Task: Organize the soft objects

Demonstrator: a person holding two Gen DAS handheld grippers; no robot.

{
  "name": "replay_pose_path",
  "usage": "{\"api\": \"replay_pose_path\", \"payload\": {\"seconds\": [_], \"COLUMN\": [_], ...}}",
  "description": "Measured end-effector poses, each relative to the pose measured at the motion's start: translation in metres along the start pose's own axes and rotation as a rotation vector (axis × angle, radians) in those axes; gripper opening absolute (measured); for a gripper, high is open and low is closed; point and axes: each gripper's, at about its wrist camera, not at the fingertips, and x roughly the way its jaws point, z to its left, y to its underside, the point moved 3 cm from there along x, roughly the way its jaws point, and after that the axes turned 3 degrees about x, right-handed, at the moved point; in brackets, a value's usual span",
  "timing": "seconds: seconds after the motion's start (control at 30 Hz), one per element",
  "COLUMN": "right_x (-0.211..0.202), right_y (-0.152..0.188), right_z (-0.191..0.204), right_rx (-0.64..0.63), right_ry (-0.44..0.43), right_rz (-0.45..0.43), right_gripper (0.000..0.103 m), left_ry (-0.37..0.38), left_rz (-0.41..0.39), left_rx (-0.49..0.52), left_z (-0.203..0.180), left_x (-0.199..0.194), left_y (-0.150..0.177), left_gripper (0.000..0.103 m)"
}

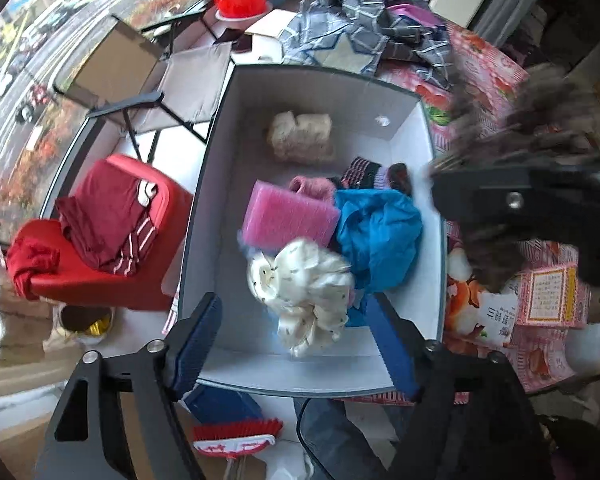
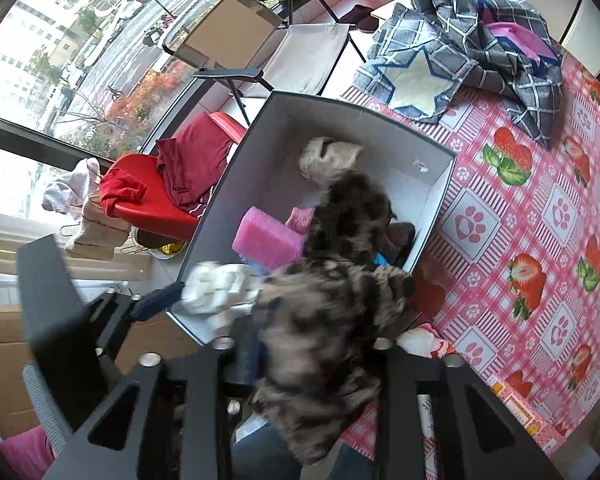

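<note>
Strawberry tablecloth (image 2: 540, 184); furry fabric (image 2: 324, 344) blurred, hiding right gripper (image 2: 304, 364) jaws.

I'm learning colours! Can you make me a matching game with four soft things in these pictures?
Things:
1. Sponge block
2. Crumpled jacket
3. Fuzzy cloth at the right tool
4. Folded top on the red seat

Colours:
A. Blue
B. Spotted brown and grey
C. Dark red
D. Pink

Pairs: 1-D, 2-A, 3-B, 4-C
</note>
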Motion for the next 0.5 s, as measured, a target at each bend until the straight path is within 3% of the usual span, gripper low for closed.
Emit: {"api": "replay_pose_path", "payload": {"seconds": [0.03, 0.17, 0.23, 0.27, 0.33, 0.37, 0.43, 0.5], "right_x": [-0.002, -0.009, -0.012, -0.014, -0.021, -0.024, -0.03, -0.035], "right_y": [-0.001, -0.003, -0.003, -0.002, 0.001, 0.002, 0.005, 0.01], "right_z": [0.0, -0.003, -0.006, -0.008, -0.012, -0.013, -0.014, -0.015], "right_rx": [-0.004, -0.007, 0.002, 0.007, 0.016, 0.016, 0.011, 0.01], "right_ry": [0.004, 0.04, 0.056, 0.057, 0.064, 0.077, 0.099, 0.109], "right_rz": [-0.007, -0.031, -0.032, -0.04, -0.061, -0.067, -0.083, -0.093], "right_gripper": [0.066, 0.073, 0.095, 0.101, 0.102, 0.102, 0.102, 0.102], "left_ry": [0.01, -0.008, -0.054, -0.098, -0.183, -0.192, -0.129, -0.122], "left_rz": [0.004, 0.021, 0.001, -0.007, -0.011, -0.005, 0.02, 0.035], "left_rx": [-0.003, -0.017, -0.031, -0.032, -0.038, -0.047, -0.076, -0.089], "left_z": [0.0, 0.004, 0.007, 0.008, 0.011, 0.013, 0.018, 0.019], "left_x": [0.0, 0.002, -0.003, -0.006, -0.011, -0.011, -0.01, -0.01], "left_y": [0.0, 0.001, 0.001, 0.001, 0.0, 0.0, -0.001, 0.0], "left_gripper": [0.081, 0.082, 0.082, 0.082, 0.082, 0.082, 0.082, 0.082]}}
